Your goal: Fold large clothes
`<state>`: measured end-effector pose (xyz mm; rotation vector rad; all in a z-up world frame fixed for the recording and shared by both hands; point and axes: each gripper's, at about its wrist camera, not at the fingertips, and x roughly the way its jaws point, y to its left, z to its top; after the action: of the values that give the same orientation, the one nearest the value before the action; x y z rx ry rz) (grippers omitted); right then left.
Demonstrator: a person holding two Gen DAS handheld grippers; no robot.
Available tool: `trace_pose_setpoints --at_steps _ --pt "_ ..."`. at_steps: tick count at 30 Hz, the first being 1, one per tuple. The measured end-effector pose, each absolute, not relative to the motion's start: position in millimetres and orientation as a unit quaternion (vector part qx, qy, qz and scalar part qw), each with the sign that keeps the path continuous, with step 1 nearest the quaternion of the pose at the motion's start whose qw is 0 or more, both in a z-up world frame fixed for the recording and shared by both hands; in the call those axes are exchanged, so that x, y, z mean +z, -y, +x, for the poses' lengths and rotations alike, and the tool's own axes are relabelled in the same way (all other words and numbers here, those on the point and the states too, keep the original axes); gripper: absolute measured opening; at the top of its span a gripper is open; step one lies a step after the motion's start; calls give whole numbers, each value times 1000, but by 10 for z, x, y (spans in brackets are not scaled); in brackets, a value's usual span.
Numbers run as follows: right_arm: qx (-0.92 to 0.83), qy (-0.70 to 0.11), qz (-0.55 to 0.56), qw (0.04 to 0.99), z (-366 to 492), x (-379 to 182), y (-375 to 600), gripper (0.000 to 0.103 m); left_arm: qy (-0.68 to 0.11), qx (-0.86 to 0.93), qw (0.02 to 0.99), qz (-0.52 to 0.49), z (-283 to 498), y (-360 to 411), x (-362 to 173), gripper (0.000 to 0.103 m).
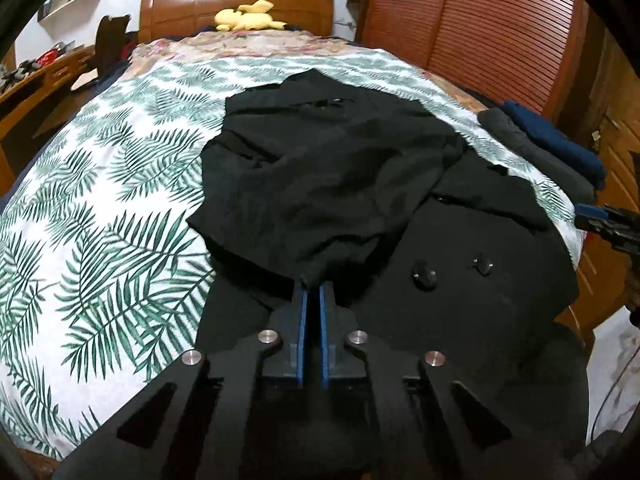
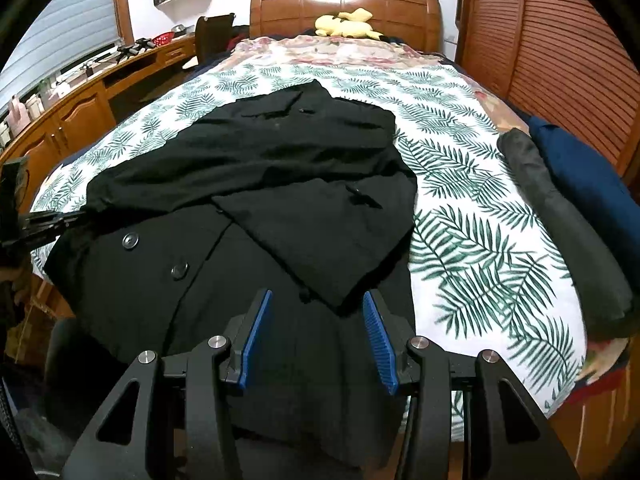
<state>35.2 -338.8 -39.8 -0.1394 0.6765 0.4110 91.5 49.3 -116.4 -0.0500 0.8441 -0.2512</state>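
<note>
A black coat lies spread on the leaf-print bed cover, front up, with two round buttons showing. Both sleeves are folded across its body. My left gripper is shut, and the cuff end of the left sleeve rises to a point pinched at its tips. From the right wrist view it meets that sleeve end at the coat's left edge. My right gripper is open above the coat's lower part. The other sleeve's cuff lies just beyond its blue pads, untouched.
A stack of folded dark grey and blue clothes lies along the bed's right edge. A yellow plush toy rests at the wooden headboard. A louvred wardrobe stands to the right and a wooden desk to the left.
</note>
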Motion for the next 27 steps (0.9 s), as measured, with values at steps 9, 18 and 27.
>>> trace_pose_setpoints --at_steps 9,18,27 --pt "196 -342 -83 915 559 -449 3213 48 -382 -158 910 -18 605 -316 -854 5" --pt "189 -332 -94 919 561 -542 3182 48 -375 -122 919 -18 546 -567 -821 66" --pt "166 -350 -74 919 578 -753 3422 48 -392 -69 917 -27 522 -814 -1073 73"
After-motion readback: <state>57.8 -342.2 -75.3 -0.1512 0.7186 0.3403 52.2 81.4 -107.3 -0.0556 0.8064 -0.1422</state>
